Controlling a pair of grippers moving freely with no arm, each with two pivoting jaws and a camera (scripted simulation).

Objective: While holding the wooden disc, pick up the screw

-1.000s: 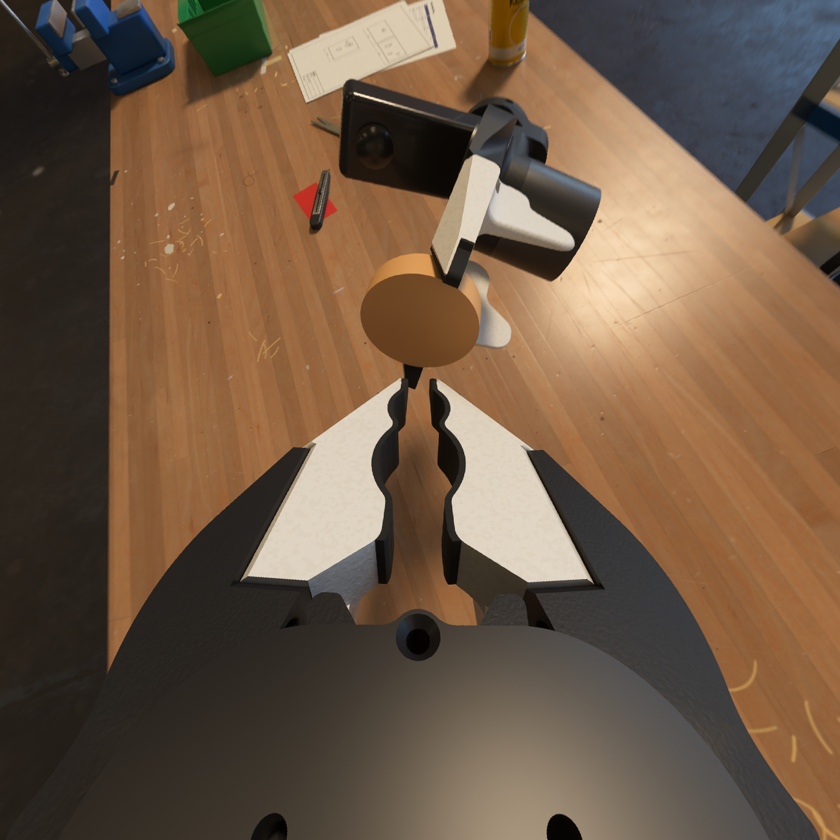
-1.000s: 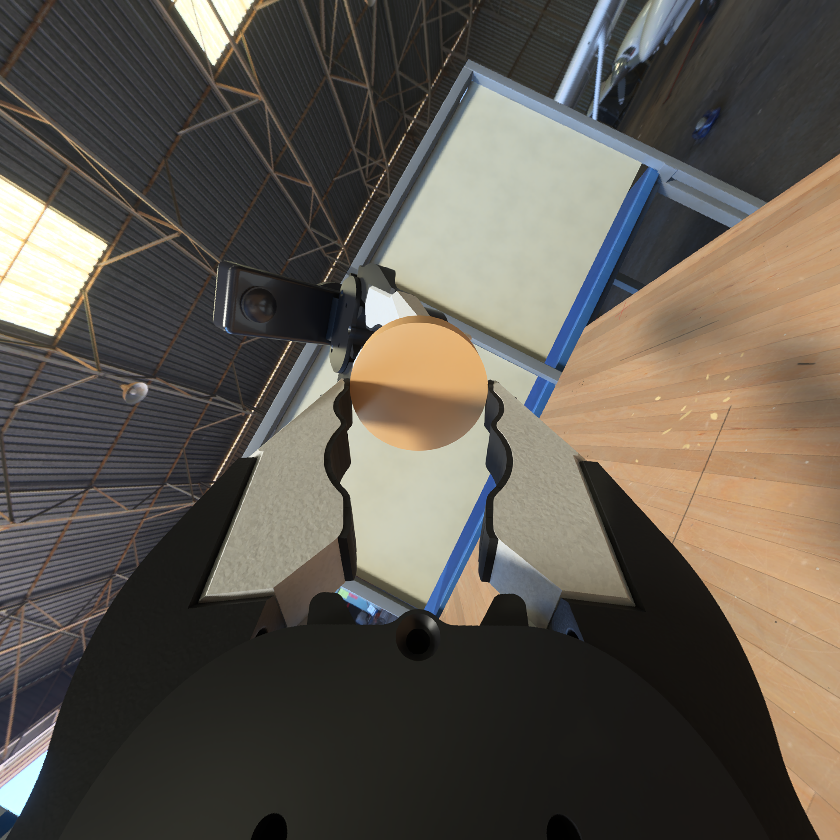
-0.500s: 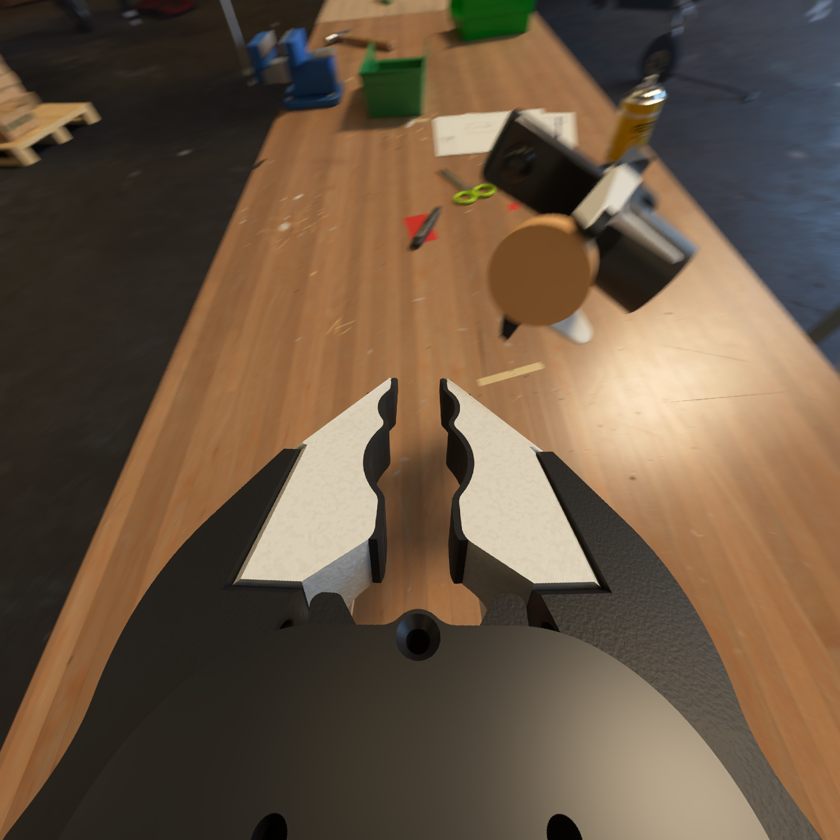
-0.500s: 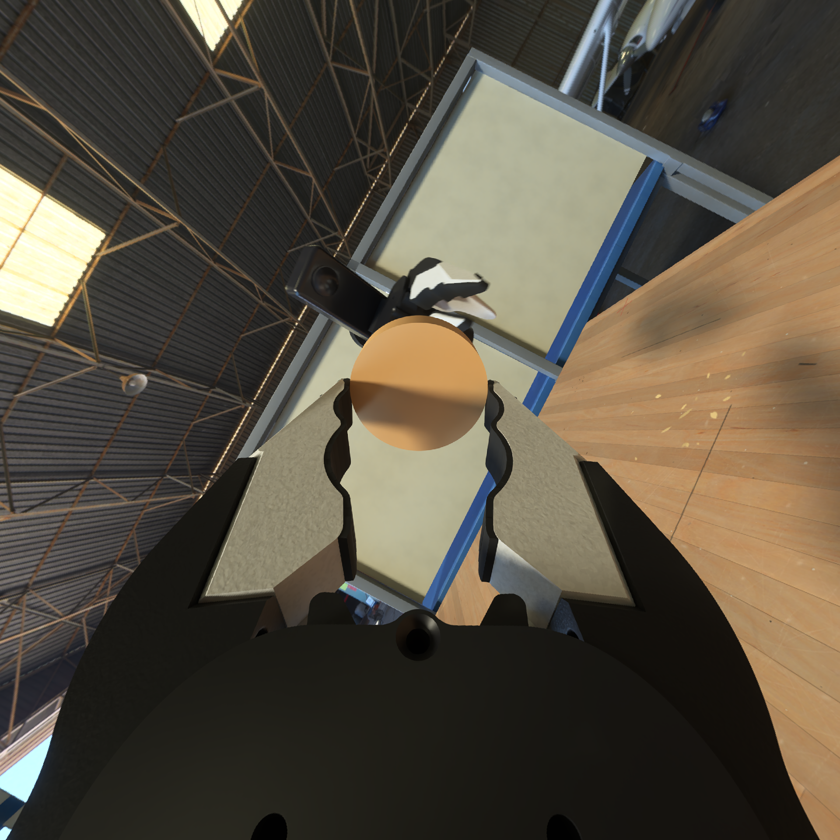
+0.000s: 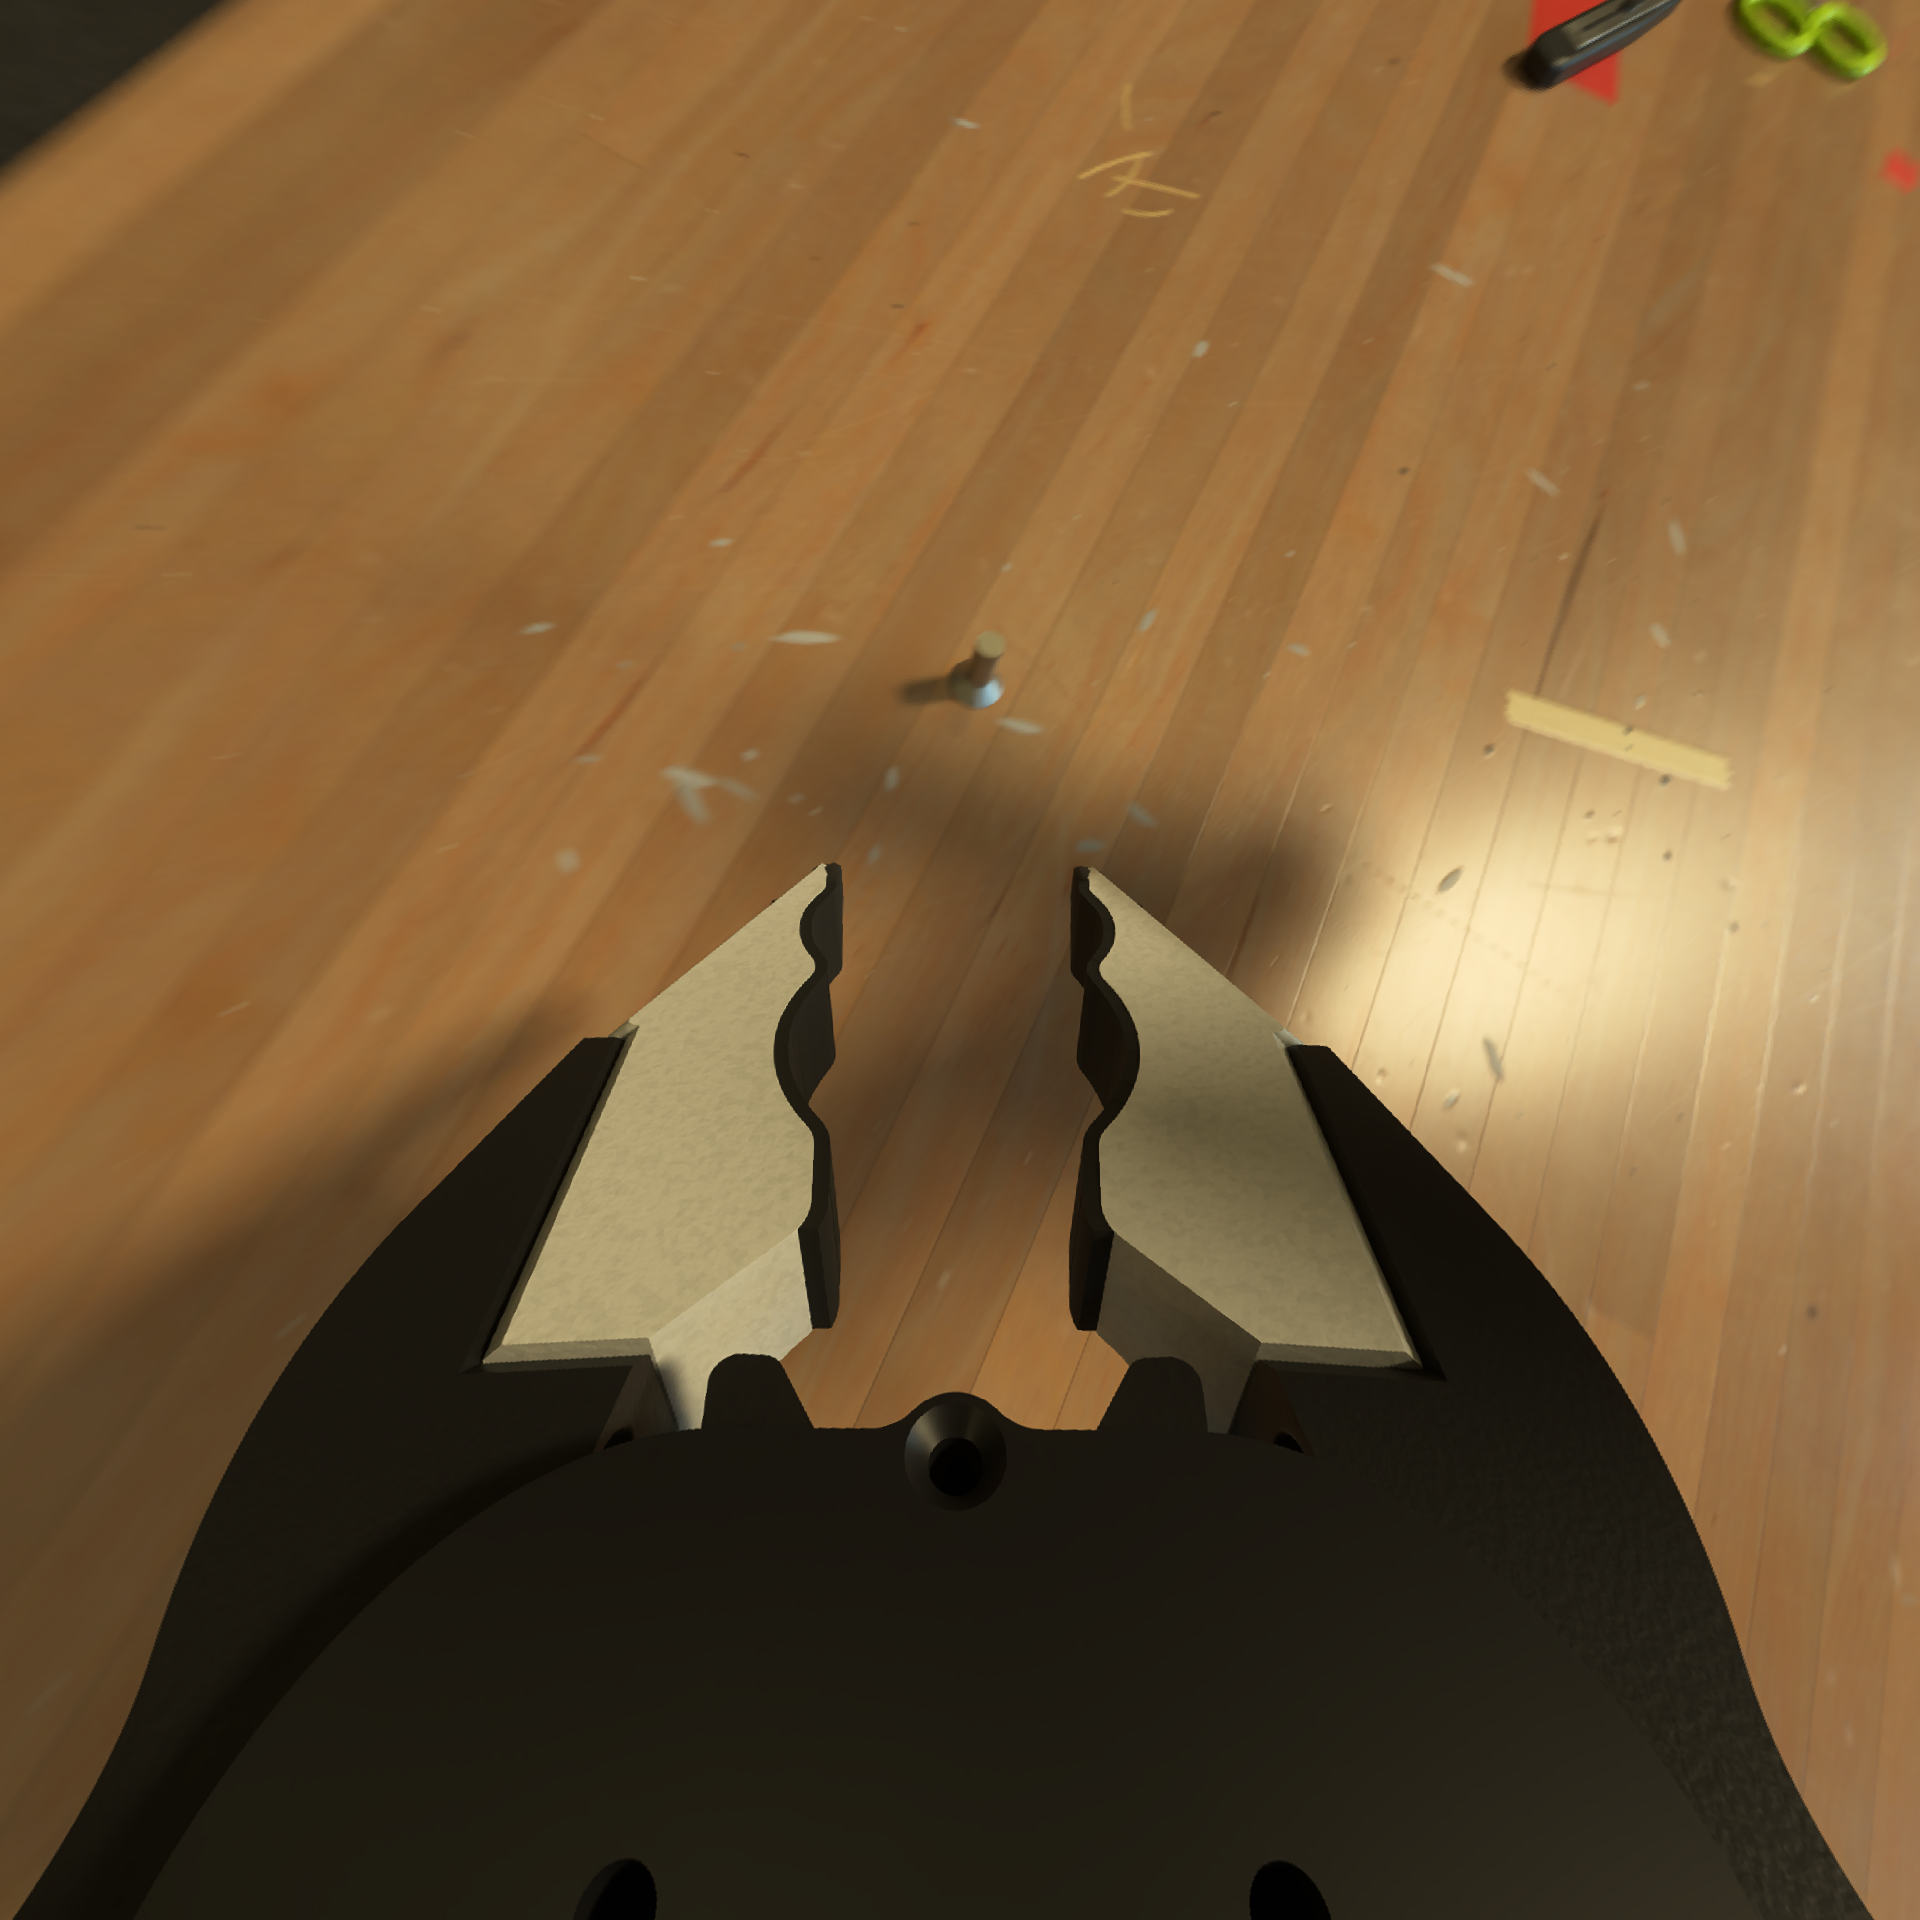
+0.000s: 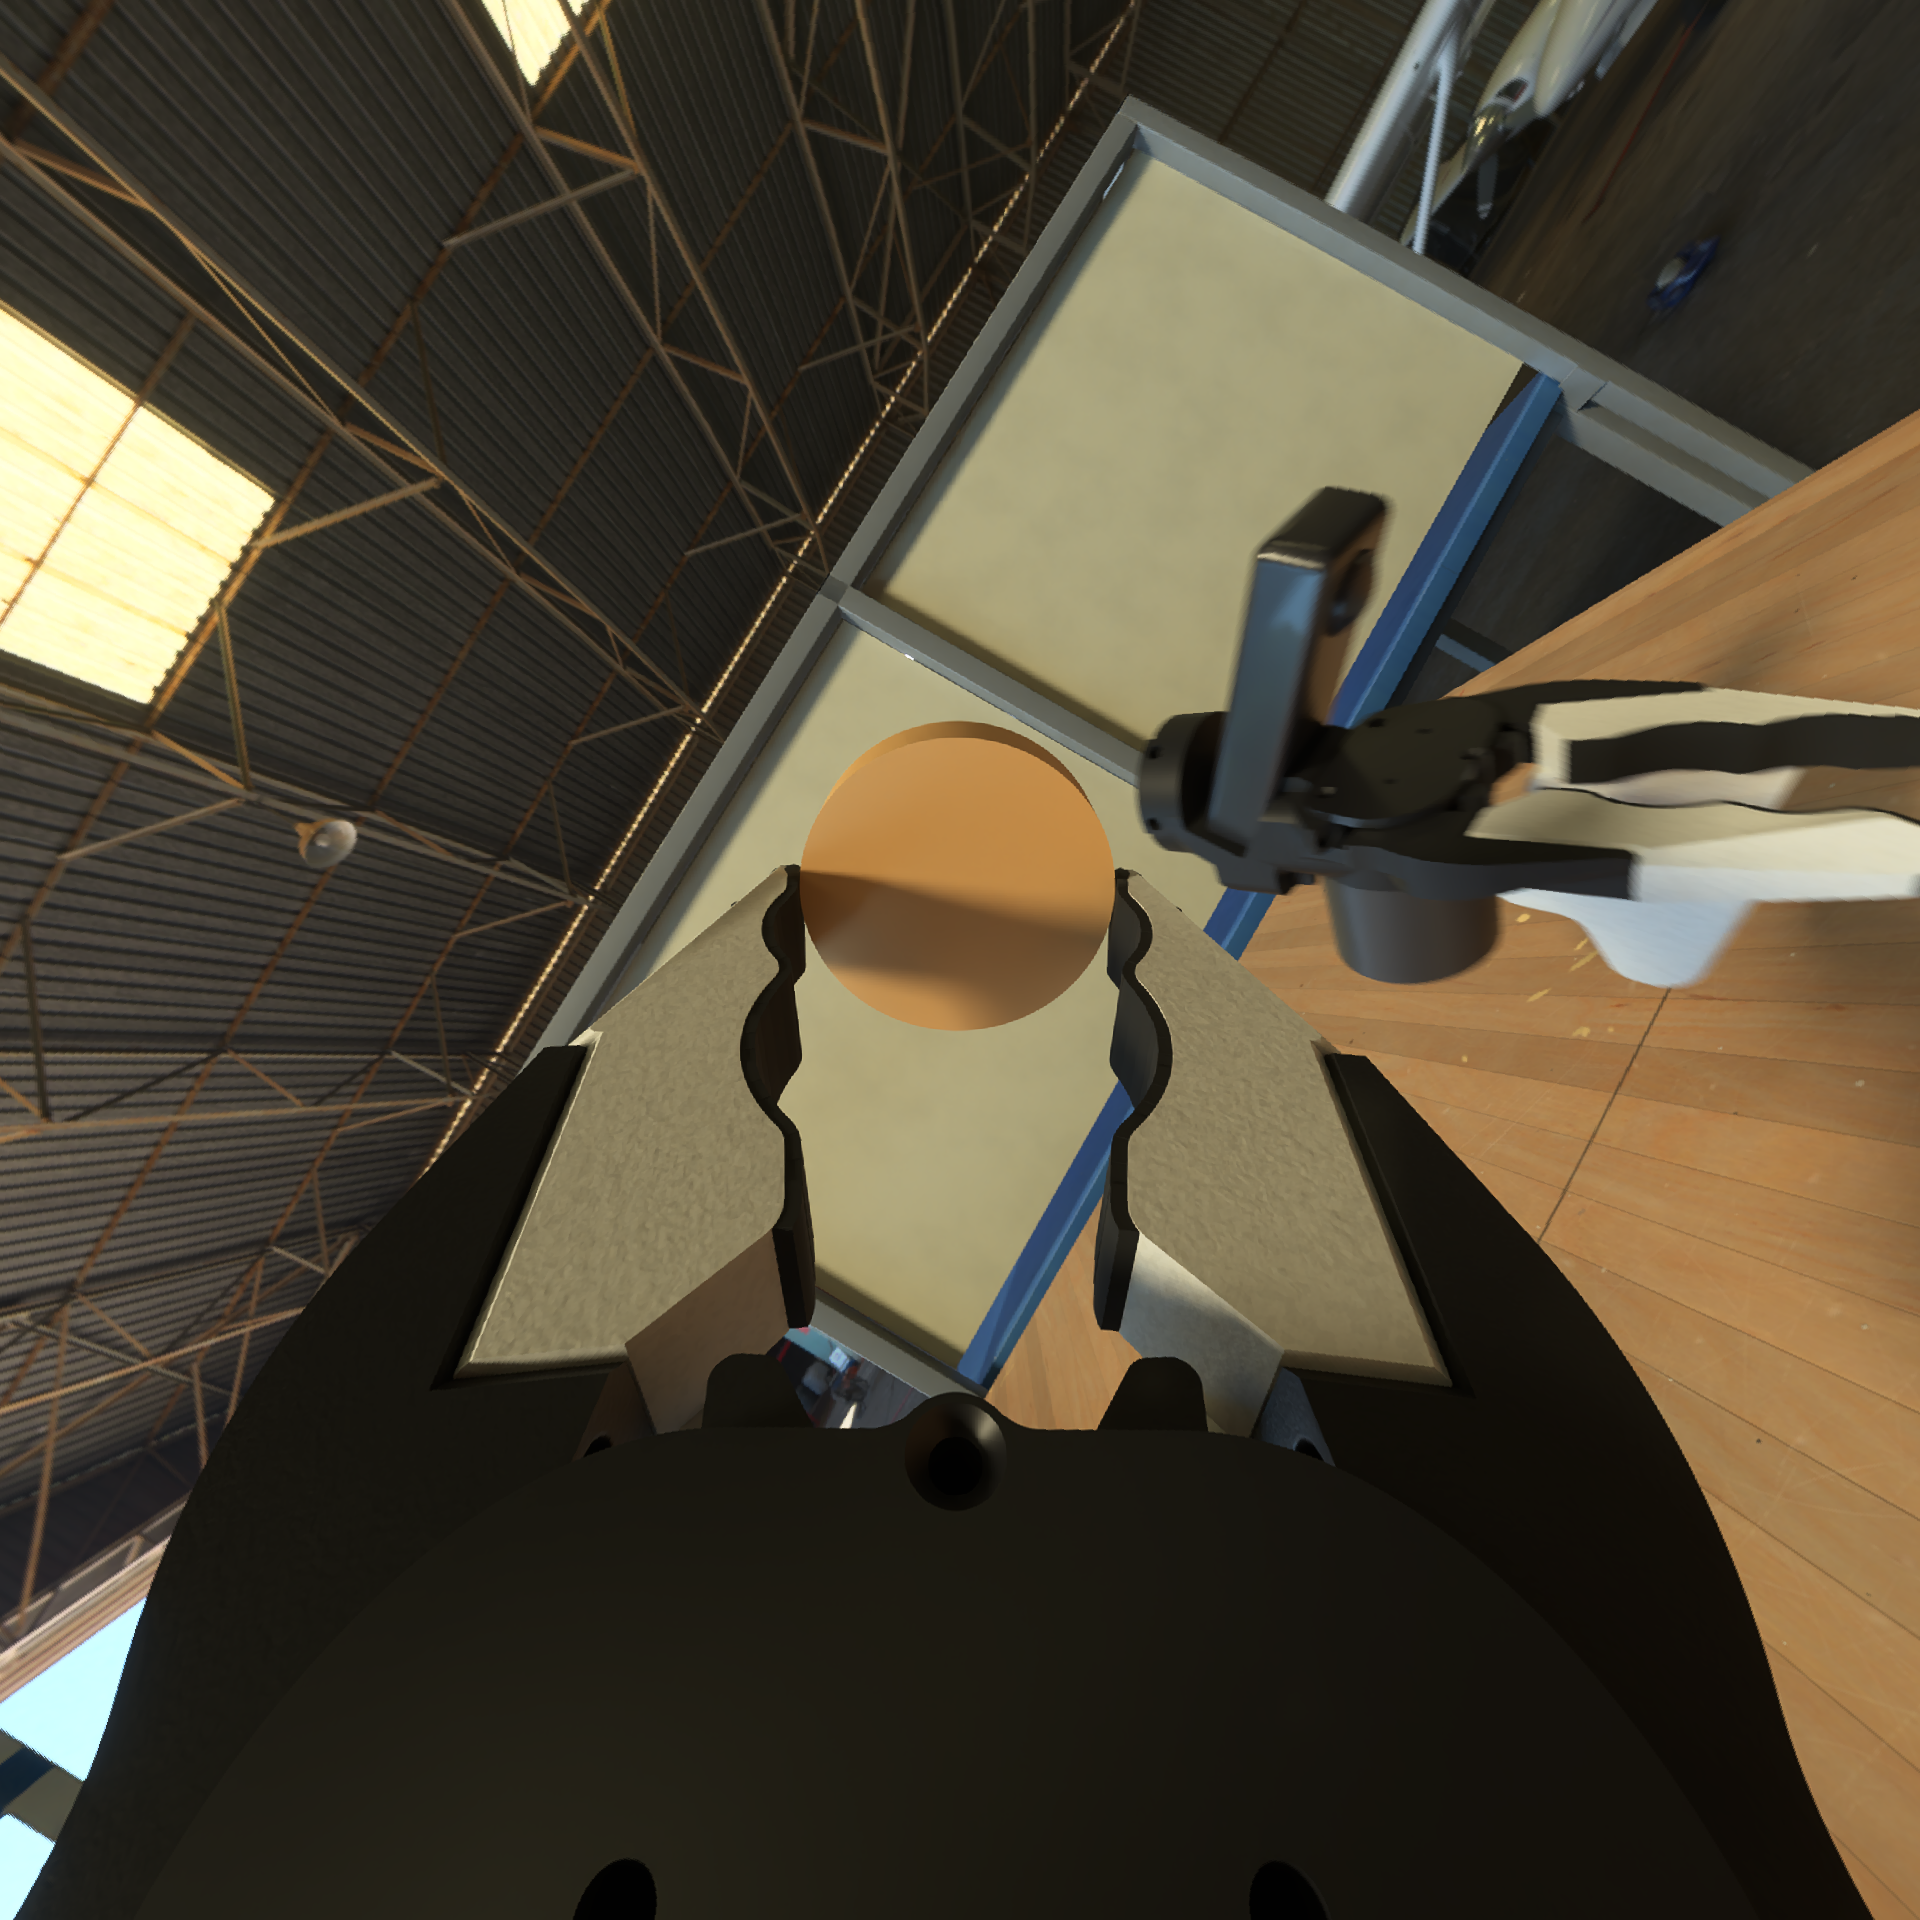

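Note:
A small grey screw (image 5: pixel 978 677) stands head-down on the wooden workbench (image 5: pixel 520 416), shaft up, a short way ahead of my left gripper (image 5: pixel 954 883). The left gripper is open and empty, its fingertips short of the screw and roughly in line with it. My right gripper (image 6: pixel 956 883) is shut on a round wooden disc (image 6: pixel 956 883), gripped at its edges between the fingertips and held up in the air, tilted toward the ceiling. The left gripper also shows, blurred, at the right of the right wrist view (image 6: pixel 1507 821), over the bench.
A pale wood strip (image 5: pixel 1616 753) lies right of the screw. A black pen on a red scrap (image 5: pixel 1579 47) and green rings (image 5: pixel 1813 36) lie at the far right. Wood chips litter the bench. A blue-framed shelf unit (image 6: pixel 1195 436) stands beyond the bench edge.
My left gripper has swung away from the disc, dropped toward the bench and opened wider; the screw has come into its view. The right gripper holds the disc still.

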